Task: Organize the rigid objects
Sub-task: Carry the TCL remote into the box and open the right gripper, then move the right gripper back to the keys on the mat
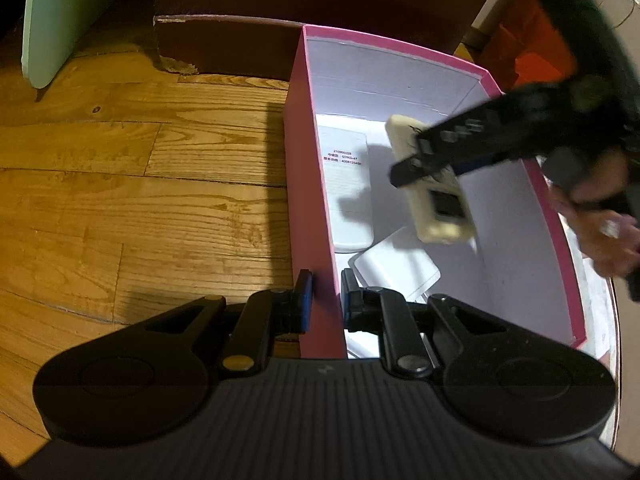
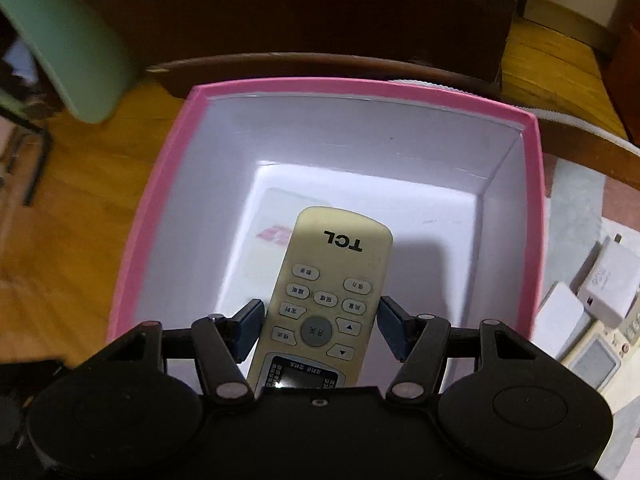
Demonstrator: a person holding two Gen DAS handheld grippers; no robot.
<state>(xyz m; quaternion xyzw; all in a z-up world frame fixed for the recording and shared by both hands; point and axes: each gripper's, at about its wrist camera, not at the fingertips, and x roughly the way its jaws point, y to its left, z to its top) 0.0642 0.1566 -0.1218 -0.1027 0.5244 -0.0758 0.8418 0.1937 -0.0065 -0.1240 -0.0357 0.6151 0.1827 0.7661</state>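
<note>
A pink box with white inside walls stands on the wooden floor. My left gripper is shut on its left wall, one finger outside and one inside. In the right wrist view my right gripper is shut on a cream TCL remote, hanging over the open pink box. The left wrist view shows that right gripper blurred, with the cream remote tilted above the box floor. A white remote lies face down on the bottom, next to a flat white item.
Dark brown furniture stands behind the box, and a mint green object at the far left. Right of the box lie a white adapter, a white card and another remote with a screen.
</note>
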